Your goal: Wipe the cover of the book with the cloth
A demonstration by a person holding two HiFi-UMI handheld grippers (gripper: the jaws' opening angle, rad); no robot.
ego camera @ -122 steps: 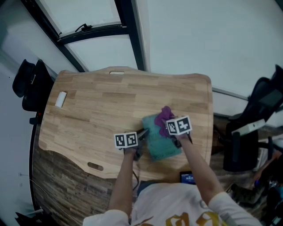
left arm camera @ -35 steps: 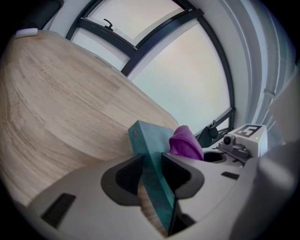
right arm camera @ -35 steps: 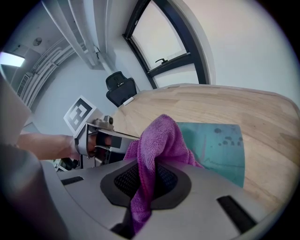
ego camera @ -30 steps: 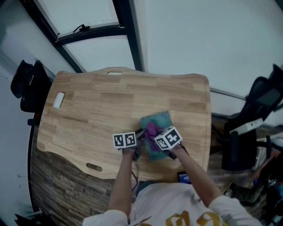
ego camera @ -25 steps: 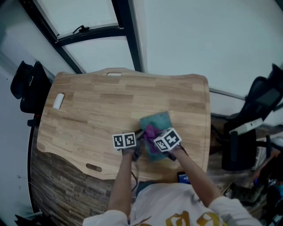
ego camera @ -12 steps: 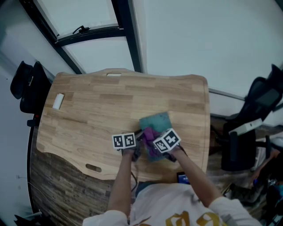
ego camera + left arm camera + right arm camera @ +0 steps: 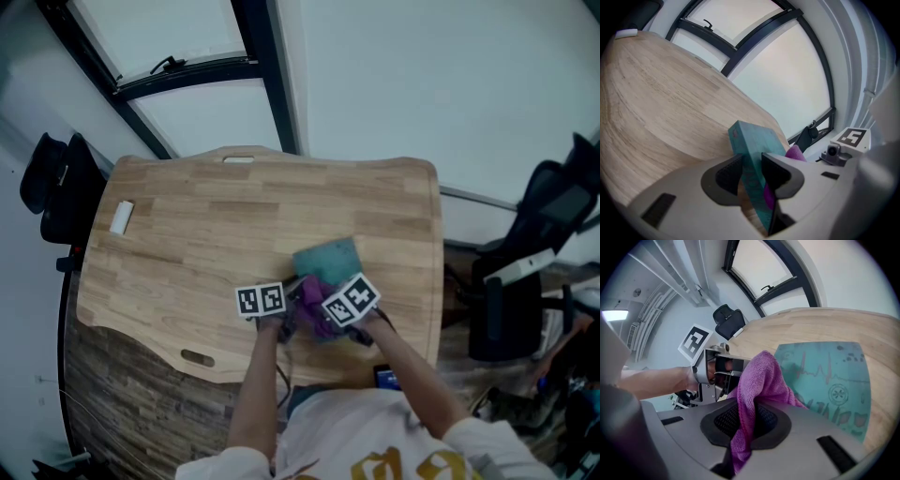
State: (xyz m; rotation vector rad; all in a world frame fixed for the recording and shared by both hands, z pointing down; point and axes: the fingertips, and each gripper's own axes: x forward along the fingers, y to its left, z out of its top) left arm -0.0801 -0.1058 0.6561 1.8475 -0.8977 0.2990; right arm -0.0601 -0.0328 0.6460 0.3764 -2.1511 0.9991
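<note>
A teal book (image 7: 330,260) lies flat on the wooden table (image 7: 206,225), near its front right part. My left gripper (image 7: 751,172) is shut on the book (image 7: 752,152) at its left edge, the spine between the jaws. My right gripper (image 7: 746,420) is shut on a purple cloth (image 7: 757,387), which rests bunched on the near left part of the teal cover (image 7: 829,376). In the head view the cloth (image 7: 312,296) shows between the two marker cubes, over the book's near end. The left gripper (image 7: 717,369) also shows just beyond the cloth in the right gripper view.
A small white roll (image 7: 121,217) lies near the table's left edge. A black chair (image 7: 548,244) stands to the right of the table, and dark bags (image 7: 52,183) hang at the left. A phone (image 7: 386,378) sits below the table's front edge.
My right gripper has dragged the purple cloth from the book's far end toward me and slightly left, down to the near end. The left gripper has held its grip in place.
</note>
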